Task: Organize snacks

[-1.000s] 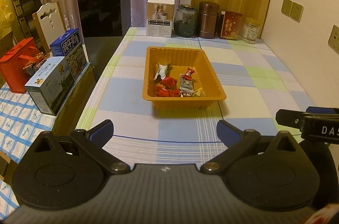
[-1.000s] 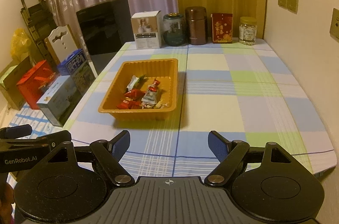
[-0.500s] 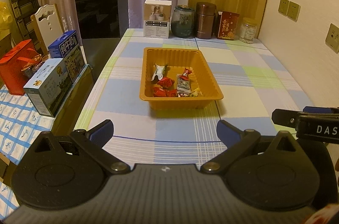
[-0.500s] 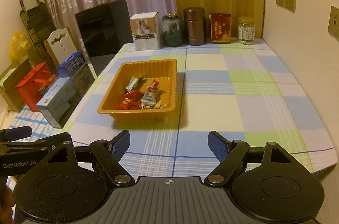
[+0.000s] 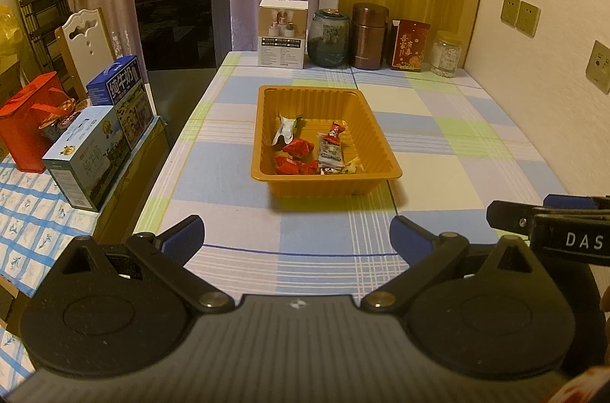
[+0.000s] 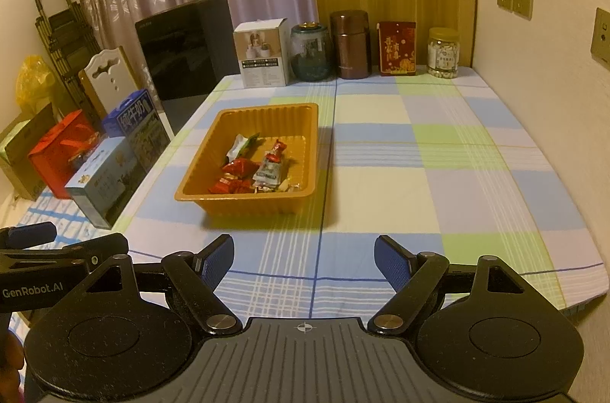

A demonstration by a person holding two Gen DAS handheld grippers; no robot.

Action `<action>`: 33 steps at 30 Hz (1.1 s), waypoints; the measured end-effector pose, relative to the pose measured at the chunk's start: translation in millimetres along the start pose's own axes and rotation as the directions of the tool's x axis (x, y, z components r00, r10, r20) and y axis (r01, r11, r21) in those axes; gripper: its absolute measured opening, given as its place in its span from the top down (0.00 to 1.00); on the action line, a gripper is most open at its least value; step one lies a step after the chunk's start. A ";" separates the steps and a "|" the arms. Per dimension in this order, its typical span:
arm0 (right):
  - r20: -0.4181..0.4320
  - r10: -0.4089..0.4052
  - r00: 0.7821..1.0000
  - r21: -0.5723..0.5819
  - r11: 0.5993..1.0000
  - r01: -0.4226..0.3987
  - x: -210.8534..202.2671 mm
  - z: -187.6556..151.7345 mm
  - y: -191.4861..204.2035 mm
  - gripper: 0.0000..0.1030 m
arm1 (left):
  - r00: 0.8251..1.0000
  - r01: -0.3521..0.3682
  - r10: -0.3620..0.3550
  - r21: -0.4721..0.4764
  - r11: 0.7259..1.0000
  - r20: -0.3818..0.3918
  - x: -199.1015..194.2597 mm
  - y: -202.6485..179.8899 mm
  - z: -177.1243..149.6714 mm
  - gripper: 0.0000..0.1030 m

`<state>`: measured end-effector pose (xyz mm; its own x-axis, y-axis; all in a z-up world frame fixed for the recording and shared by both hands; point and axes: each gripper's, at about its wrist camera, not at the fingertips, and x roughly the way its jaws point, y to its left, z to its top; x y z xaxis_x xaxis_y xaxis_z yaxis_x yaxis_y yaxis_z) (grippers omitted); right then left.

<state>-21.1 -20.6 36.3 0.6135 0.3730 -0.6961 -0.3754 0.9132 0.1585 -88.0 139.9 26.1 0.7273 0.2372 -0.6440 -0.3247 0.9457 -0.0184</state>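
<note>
Inspector: State your fingers.

Operator: My left gripper [image 5: 297,237] has its fingers spread wide and released, nothing between them, low in the frame over the near edge of the surface [image 5: 450,143]. My right gripper [image 6: 304,260] is the same: blue pads apart, holding nothing.

Inspector: Location of the snacks?

Operator: All inside the orange tray [image 5: 263,136], which sits on the checked cloth at frame centre in the left view and centre-left in the right view [image 6: 194,174]. The tray's long axis runs away from me, toward the jars at the back wall.

Inspector: Orientation of the contents?

Operator: The snacks [image 5: 316,151] cluster in the tray's near half. A white-and-green wrapper [image 5: 285,132] lies farthest back, its long axis roughly along the tray's. A silver packet [image 5: 330,153] lies lengthwise too, with a small red-topped candy [image 5: 335,130] just beyond it. Red wrappers [image 5: 295,157] bunch at the near left; their direction I cannot tell.

Inspector: Anything else on the surface?

Operator: A white box [image 6: 263,58], a glass jar [image 6: 309,52], a brown canister [image 6: 350,44], a red box [image 6: 396,48] and a small jar [image 6: 442,52] line the far edge, well apart from the tray.
</note>
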 end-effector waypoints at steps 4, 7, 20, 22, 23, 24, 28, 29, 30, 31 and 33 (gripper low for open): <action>0.001 0.000 1.000 0.000 1.000 0.000 0.2 -0.5 -0.2 0.22 | 1.000 0.001 -0.001 0.004 1.000 0.001 0.0 -0.2 -0.1 0.00; 0.001 0.001 1.000 0.001 1.000 -0.001 0.9 -1.2 -0.4 0.22 | 1.000 0.001 -0.001 0.003 1.000 0.001 0.1 0.1 0.0 0.00; -0.001 0.000 1.000 0.001 1.000 0.000 1.3 -1.5 -0.8 0.22 | 1.000 0.001 -0.001 0.002 1.000 -0.002 0.4 0.1 -0.6 0.00; 0.000 -0.001 1.000 0.001 1.000 0.001 1.4 -2.6 0.0 0.22 | 1.000 0.002 -0.002 0.002 1.000 -0.002 0.4 0.2 -1.1 0.00; 0.000 -0.002 1.000 0.001 1.000 0.002 1.5 -2.5 -0.2 0.22 | 1.000 0.001 -0.001 0.002 1.000 -0.002 0.5 0.2 -1.2 0.00; -0.001 -0.001 1.000 0.002 1.000 0.001 1.7 -2.4 -0.4 0.22 | 1.000 0.001 -0.001 0.002 1.000 -0.002 0.4 0.1 -1.3 0.00; -0.003 0.000 1.000 0.002 1.000 0.000 2.1 -3.2 -0.5 0.22 | 1.000 0.001 -0.001 0.001 1.000 -0.002 0.5 0.2 -1.3 0.00; -0.003 0.001 1.000 0.002 1.000 -0.001 2.1 -3.1 -0.6 0.22 | 1.000 0.001 -0.001 0.001 1.000 -0.002 0.4 0.0 -1.3 0.00; -0.003 0.001 1.000 0.003 1.000 -0.001 2.1 -3.4 -0.5 0.22 | 1.000 0.001 -0.001 0.002 1.000 -0.001 0.5 0.1 -1.3 0.00; -0.002 0.001 1.000 0.002 1.000 -0.001 2.0 -3.5 -0.5 0.22 | 1.000 0.000 0.000 0.002 1.000 -0.002 0.7 0.1 -1.3 0.00; -0.003 0.001 1.000 0.002 1.000 -0.001 2.1 -3.0 -0.7 0.22 | 1.000 0.001 -0.001 0.001 1.000 -0.001 0.6 0.2 -1.3 0.00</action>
<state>-21.6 -21.0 32.7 0.6114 0.3732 -0.6978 -0.3742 0.9133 0.1606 -88.4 139.9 24.7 0.7268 0.2358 -0.6451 -0.3234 0.9461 -0.0186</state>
